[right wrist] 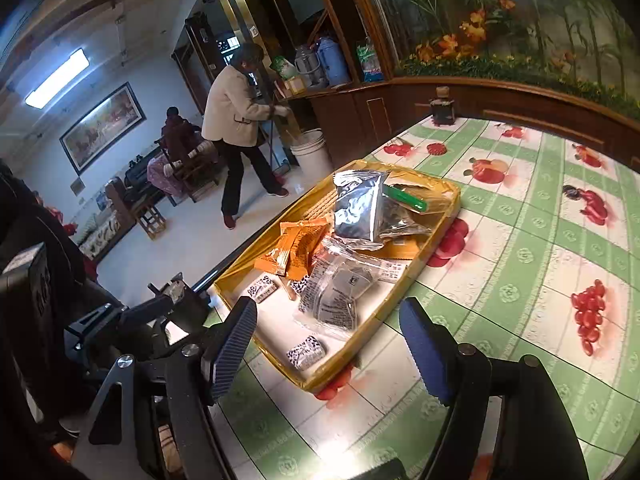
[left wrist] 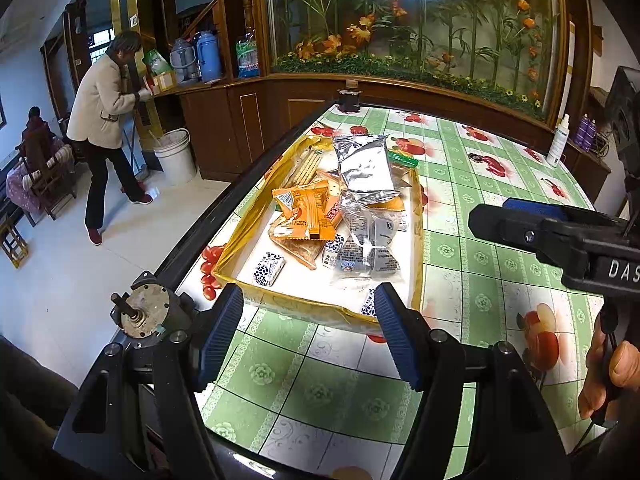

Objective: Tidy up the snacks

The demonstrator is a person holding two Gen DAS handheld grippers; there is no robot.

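Observation:
A shallow yellow tray (left wrist: 236,236) (right wrist: 440,216) sits on the table with snacks piled in it. A silver foil bag (left wrist: 366,168) (right wrist: 358,204) lies on top at the far end. Nearer are orange packets (left wrist: 308,212) (right wrist: 296,248), a clear packet (left wrist: 368,244) (right wrist: 340,288) and small blue-and-white candies (left wrist: 269,269) (right wrist: 305,352). A green stick (left wrist: 402,159) (right wrist: 404,198) lies at the back. My left gripper (left wrist: 310,336) hovers open at the tray's near edge, holding nothing. My right gripper (right wrist: 328,350) (left wrist: 480,216) stands open over the tray's near corner, also with nothing in it.
The table (left wrist: 480,248) wears a green checked cloth with fruit prints. A metal motor (left wrist: 140,312) sits at its left edge, a spray bottle (left wrist: 560,140) at far right, a dark jar (left wrist: 349,100) at the far end. A person (left wrist: 104,120) stands by a white bucket (left wrist: 174,156).

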